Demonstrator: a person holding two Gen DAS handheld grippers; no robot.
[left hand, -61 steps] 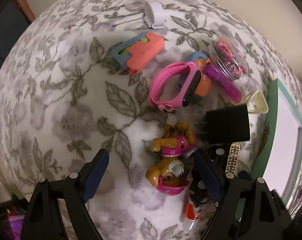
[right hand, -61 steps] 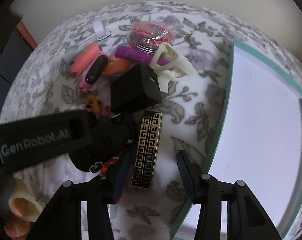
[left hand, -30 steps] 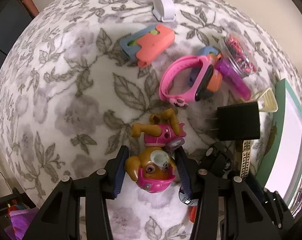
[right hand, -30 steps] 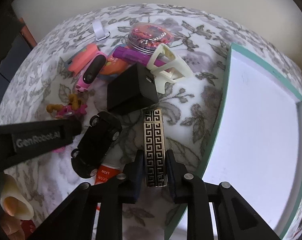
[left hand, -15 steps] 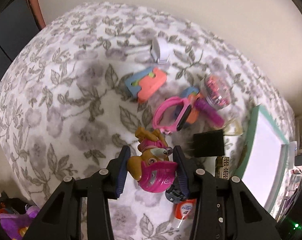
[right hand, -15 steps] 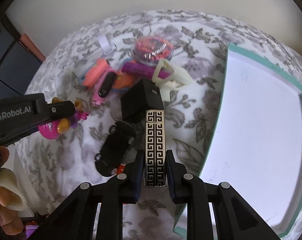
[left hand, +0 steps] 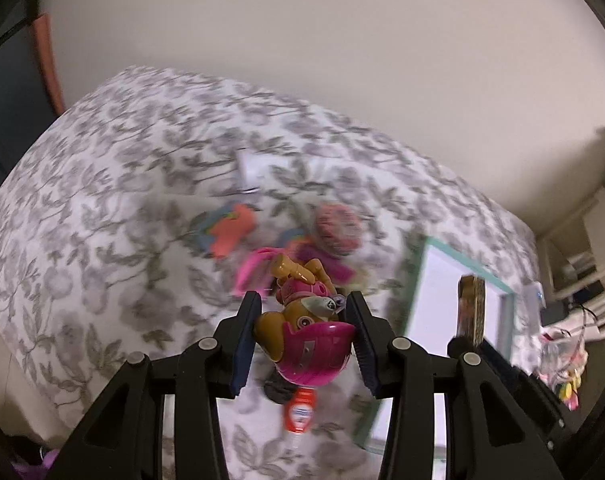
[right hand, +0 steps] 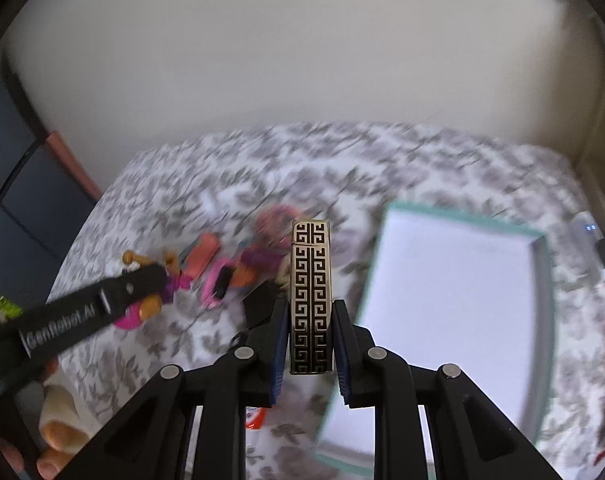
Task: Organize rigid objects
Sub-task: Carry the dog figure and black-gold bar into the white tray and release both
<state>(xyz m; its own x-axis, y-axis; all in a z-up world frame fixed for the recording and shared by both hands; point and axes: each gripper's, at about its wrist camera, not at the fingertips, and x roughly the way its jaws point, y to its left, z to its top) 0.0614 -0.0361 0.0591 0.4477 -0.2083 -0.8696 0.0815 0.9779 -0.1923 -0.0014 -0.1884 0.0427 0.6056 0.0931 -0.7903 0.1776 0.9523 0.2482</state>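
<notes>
My left gripper [left hand: 305, 312] is shut on a brown toy dog in a pink helmet [left hand: 302, 330], held well above the floral cloth. My right gripper [right hand: 308, 320] is shut on a flat gold-and-black patterned case [right hand: 311, 292], which stands upright between the pads. That case [left hand: 471, 308] also shows edge-on at the right of the left wrist view. The white tray with a teal rim [right hand: 454, 300] lies on the cloth to the right. The left gripper's arm [right hand: 82, 312] with the toy dog [right hand: 142, 308] crosses the right wrist view at the left.
Blurred on the cloth lie a pink watch band [right hand: 218, 284], an orange and blue toy [left hand: 230, 236], a round clear jar of red bits [left hand: 338, 228], a black charger block [right hand: 262, 300], a white clip [left hand: 248, 172] and an orange-capped tube [left hand: 300, 412]. A wall stands behind the table.
Both grippers have risen off the cloth with their objects: the left closed on the toy dog and lifted it, the right closed on the patterned case and lifted it. The table looks farther away.
</notes>
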